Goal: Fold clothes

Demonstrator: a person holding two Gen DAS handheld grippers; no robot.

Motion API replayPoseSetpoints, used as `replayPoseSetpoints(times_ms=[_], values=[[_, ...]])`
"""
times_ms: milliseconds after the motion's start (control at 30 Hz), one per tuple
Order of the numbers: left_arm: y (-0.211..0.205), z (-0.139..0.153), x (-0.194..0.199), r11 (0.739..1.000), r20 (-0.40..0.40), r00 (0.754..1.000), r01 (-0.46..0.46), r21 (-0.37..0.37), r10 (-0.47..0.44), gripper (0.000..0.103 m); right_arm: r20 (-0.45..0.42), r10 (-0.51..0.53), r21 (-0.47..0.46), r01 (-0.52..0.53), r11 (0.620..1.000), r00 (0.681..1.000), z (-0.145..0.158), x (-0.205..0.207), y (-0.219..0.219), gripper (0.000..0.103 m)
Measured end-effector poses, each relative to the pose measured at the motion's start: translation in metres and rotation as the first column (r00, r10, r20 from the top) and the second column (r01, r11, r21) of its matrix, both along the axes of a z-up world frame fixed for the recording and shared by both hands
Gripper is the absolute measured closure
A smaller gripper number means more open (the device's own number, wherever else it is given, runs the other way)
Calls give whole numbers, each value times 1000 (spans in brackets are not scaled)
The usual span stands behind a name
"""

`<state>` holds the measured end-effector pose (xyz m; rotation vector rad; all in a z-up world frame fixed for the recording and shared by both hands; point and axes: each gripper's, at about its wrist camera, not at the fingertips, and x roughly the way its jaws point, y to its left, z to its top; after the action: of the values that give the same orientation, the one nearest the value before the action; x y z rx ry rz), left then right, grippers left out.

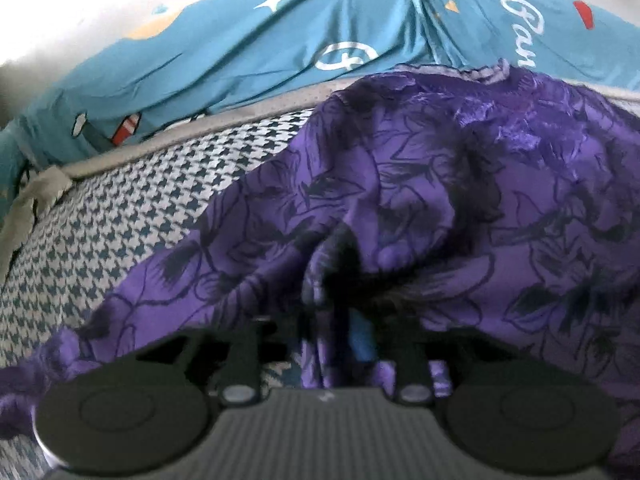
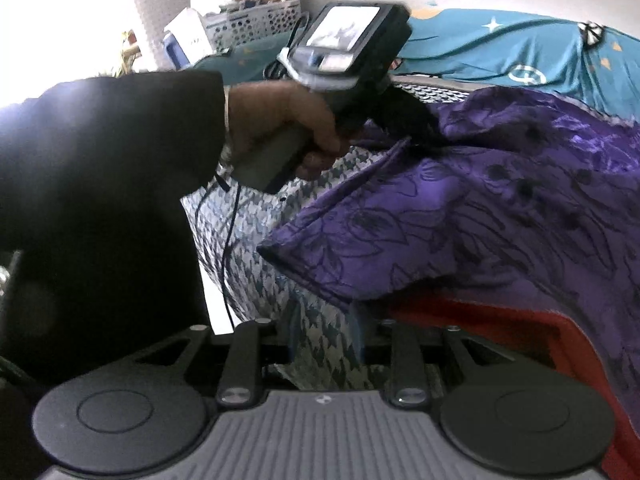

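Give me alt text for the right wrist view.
A hand in a dark sleeve holds the left gripper against a purple floral garment spread on a houndstooth cover; a teal sheet lies behind.

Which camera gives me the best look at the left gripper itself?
The right wrist view: it shows the left gripper from outside, held in a hand, its tip at the purple garment. The left wrist view shows only its own base, with fabric bunched ahead.

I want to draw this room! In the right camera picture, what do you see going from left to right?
Black sleeve → hand holding the other tongs' handle → houndstooth cover → purple flowery cloth.
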<state>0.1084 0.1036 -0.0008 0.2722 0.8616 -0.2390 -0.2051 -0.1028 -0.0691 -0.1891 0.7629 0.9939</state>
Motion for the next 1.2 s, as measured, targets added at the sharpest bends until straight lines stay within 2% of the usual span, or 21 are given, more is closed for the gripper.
replayPoseSetpoints(times_ms=[33,100,167,233,300,400,533,633,733,800,833,900,967,1100,1200], values=[[4,1,0,999,-16,1000,-11,-30,11,57,11,9,-6,-9,1000,1000,-1,0,4,76],[11,4,0,996,-48,999,-18,-84,14,54,33,25,-10,-25,1000,999,0,0,15,76],[15,8,-4,995,-50,999,-20,-95,15,48,62,34,-14,-33,999,998,0,1,25,76],[20,11,-8,994,-52,999,-21,-106,16,38,87,48,-22,-46,999,995,0,1,34,74],[24,13,-14,993,-55,998,-20,-119,14,34,121,62,-36,-58,998,991,2,0,44,69],[27,18,-19,990,-53,999,-12,-140,5,26,164,100,-68,-90,994,981,1,-4,61,67],[29,24,-21,986,-52,999,-16,-163,8,24,230,163,-143,-132,981,959,-9,-13,81,64],[31,28,-21,982,-49,999,-28,-186,19,21,294,213,-218,-151,964,932,-19,-21,94,63],[33,30,-21,979,-54,998,-36,-199,26,20,376,231,-280,-127,952,897,-30,-27,103,63],[34,32,-21,979,-49,999,-32,-201,23,20,395,227,-283,-117,952,890,-32,-27,106,65],[34,33,-22,979,-44,999,-30,-200,21,20,392,217,-274,-112,955,894,-32,-25,106,67],[34,35,-24,980,-34,999,-25,-198,19,20,389,197,-256,-100,962,900,-31,-22,108,84],[37,39,-24,978,-27,999,-25,-209,20,20,375,175,-238,-88,967,910,-27,-19,113,92],[45,50,-26,976,3,999,-36,-217,38,20,261,120,-115,-92,989,958,-9,-7,118,94],[53,60,-26,973,31,998,-48,-224,57,20,186,99,-10,-99,995,978,8,0,124,94]])
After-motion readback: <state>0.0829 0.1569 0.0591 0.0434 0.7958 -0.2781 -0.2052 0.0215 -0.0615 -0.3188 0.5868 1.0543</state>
